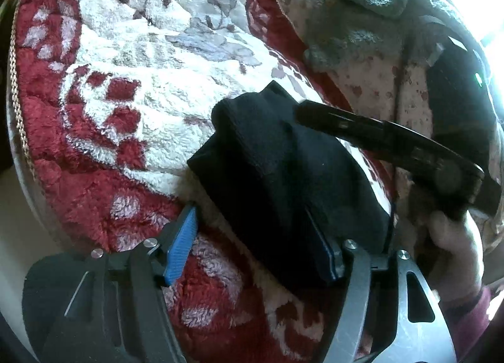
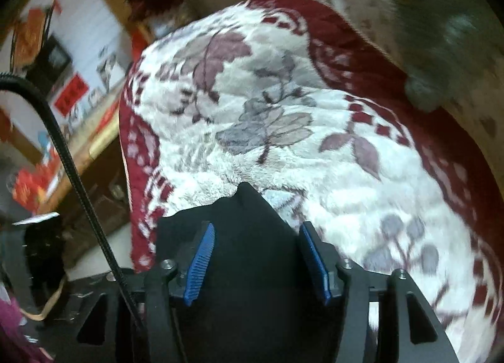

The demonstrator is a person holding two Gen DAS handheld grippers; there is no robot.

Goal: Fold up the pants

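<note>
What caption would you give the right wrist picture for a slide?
Open right tongs with blue ribbed pads straddle dark folded pants on a fluffy red-and-white floral blanket.

the pants (image 1: pixel 283 174) lay bunched on the blanket (image 1: pixel 132 86), between the fingers of the left gripper (image 1: pixel 255 249). the right gripper (image 1: pixel 393 145) came in from the right, touching the pants. a towel (image 1: pixel 368 7) lay behind, well apart. in the right wrist view the pants (image 2: pixel 249 237) sat between the right gripper's (image 2: pixel 256 259) fingers.

A home: plush floral blanket (image 2: pixel 283 130), wooden cabinet (image 2: pixel 104 130) with red decorations (image 2: pixel 71 95)
</note>
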